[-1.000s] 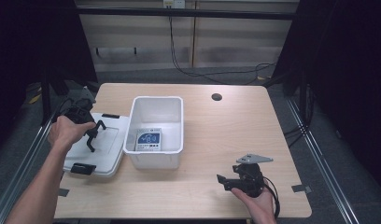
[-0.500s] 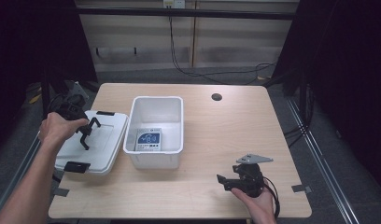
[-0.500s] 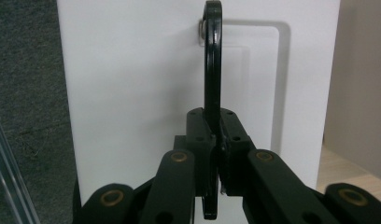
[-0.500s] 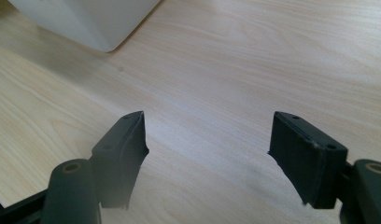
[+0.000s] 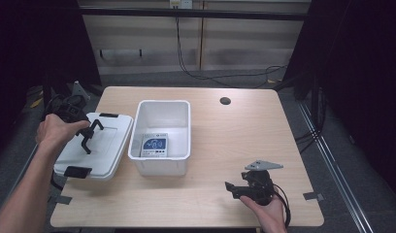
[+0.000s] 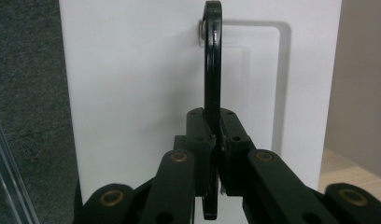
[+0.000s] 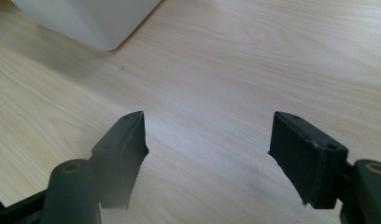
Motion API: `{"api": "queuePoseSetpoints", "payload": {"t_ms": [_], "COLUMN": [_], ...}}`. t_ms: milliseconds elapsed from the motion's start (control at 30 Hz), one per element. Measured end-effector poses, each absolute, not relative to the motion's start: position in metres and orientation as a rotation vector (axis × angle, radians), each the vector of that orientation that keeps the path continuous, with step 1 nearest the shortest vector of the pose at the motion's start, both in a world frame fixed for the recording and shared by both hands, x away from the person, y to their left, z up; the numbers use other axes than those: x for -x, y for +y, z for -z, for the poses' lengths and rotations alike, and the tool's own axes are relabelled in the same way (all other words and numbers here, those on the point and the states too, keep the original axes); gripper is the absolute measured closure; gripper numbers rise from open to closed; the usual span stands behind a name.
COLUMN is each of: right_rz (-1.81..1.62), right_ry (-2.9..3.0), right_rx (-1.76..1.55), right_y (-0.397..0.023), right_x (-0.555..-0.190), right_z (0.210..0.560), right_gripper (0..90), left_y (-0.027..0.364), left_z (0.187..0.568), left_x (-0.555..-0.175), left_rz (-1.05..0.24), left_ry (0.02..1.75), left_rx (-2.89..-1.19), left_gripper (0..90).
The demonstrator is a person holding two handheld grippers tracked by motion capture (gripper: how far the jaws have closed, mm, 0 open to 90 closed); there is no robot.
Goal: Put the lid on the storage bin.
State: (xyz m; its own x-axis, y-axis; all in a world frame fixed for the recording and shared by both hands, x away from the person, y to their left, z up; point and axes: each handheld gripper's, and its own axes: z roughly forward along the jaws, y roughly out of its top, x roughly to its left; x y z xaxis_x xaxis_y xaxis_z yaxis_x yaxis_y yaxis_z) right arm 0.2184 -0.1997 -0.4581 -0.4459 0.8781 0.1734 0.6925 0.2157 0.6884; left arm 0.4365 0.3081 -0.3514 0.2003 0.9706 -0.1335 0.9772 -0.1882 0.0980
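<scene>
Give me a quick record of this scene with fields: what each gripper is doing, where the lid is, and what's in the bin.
left gripper: shut on the black handle of the white lid
white lid: left of the bin, at the table's left edge
right gripper: open, holds nothing, above bare table
white bin: uncovered, on the table
bin contents: one small blue and white packet, lying flat

1. You have a wooden bench [image 5: 235, 145] with a dark round hole [image 5: 225, 101] near its far edge.
2. Grey tape [image 5: 312, 196] marks its right front corner.
3. Black cables [image 5: 206, 77] trail across the floor behind.
</scene>
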Motion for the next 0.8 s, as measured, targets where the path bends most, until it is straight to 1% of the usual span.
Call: {"api": "queuePoseSetpoints", "payload": {"t_ms": [300,467,800], "right_rz": [-1.059,-1.060,-1.057], "right_ry": [2.238,2.236,2.237], "right_rx": [-1.483,-1.484,-1.484], "right_y": [-0.200,-0.200,-0.200], "right_x": [-0.218,-0.218,-0.218], "right_z": [0.458,0.458,0.458], "right_gripper": [26.7,26.6,26.6], "left_y": [0.307,0.310,0.311], "left_z": [0.339,0.333,0.318], "left_x": [-0.436,-0.435,-0.433], "left_rz": [0.045,0.063,0.049], "left_ry": [1.900,1.889,1.886], "left_rx": [-2.281,-2.297,-2.295], "left_gripper": [84.9,84.8,84.8]}}
